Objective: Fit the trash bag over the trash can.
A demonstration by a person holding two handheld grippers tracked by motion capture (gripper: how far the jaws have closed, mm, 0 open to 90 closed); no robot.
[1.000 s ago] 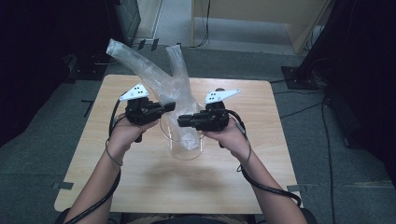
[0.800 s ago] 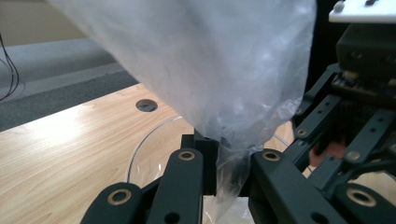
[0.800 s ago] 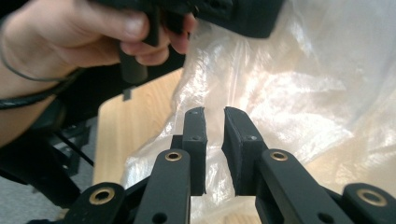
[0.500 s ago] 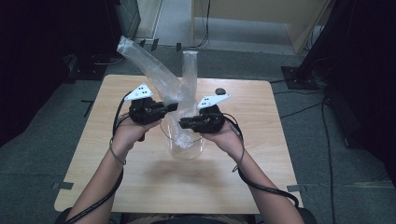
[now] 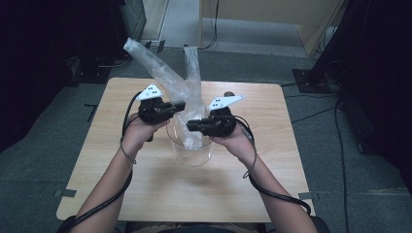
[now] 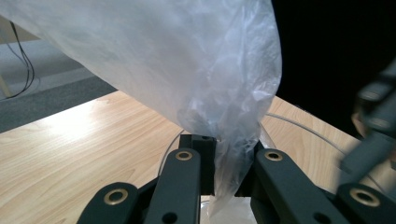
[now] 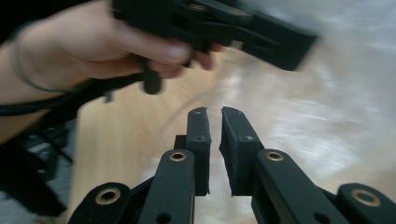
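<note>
A crumpled clear plastic bag (image 5: 187, 92) rises in two long arms out of a clear round container (image 5: 192, 156) at the middle of the wooden table (image 5: 145, 194). My left gripper (image 5: 180, 105) is shut on the bag (image 6: 187, 70) just above the container's rim; film is pinched between its jaws (image 6: 229, 158). My right gripper (image 5: 190, 126) is level at the bag's right side, over the container. In its own view the jaws (image 7: 215, 116) stand a narrow gap apart with nothing between them, and the left gripper (image 7: 243, 28) and its hand (image 7: 107, 46) are close ahead.
Beyond the table's far edge lie grey floor, cables and a dark stand base (image 5: 311, 77). Both forearms come in from the near edge, with cables trailing. The container's thin rim (image 6: 299, 128) shows beside the held film.
The bag's two arms have swung right and stand more upright. My left gripper has shifted right with the film. The right gripper has turned and moved slightly left; its view is blurred.
</note>
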